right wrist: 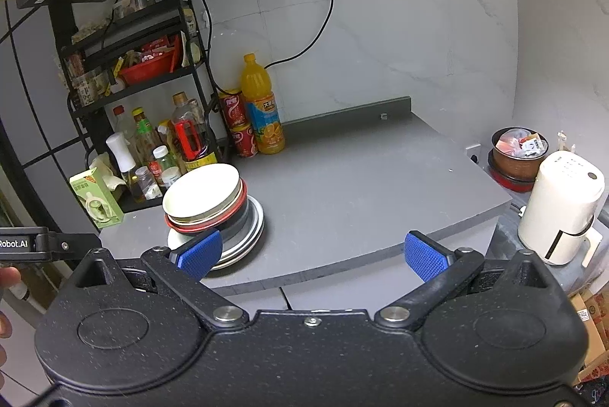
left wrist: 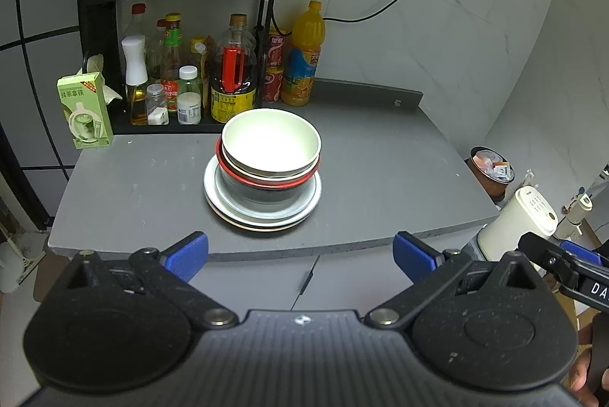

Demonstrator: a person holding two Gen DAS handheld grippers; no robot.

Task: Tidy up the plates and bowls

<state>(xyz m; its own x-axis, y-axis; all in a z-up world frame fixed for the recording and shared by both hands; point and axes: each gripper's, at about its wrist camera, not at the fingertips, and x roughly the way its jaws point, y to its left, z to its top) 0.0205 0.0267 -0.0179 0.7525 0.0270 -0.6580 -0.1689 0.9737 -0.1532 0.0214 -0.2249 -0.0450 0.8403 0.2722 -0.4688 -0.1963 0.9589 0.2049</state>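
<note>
Your left gripper (left wrist: 300, 255) and right gripper (right wrist: 312, 255), fingers spread and holding nothing, face stacked bowls (left wrist: 271, 148) on plates (left wrist: 262, 213).

grey counter (left wrist: 380, 171), marble wall (left wrist: 437, 38), black rack (left wrist: 95, 26)

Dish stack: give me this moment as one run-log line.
left gripper open, empty | right gripper open, empty | bowls nested on plates | counter | neither touching stack
</note>
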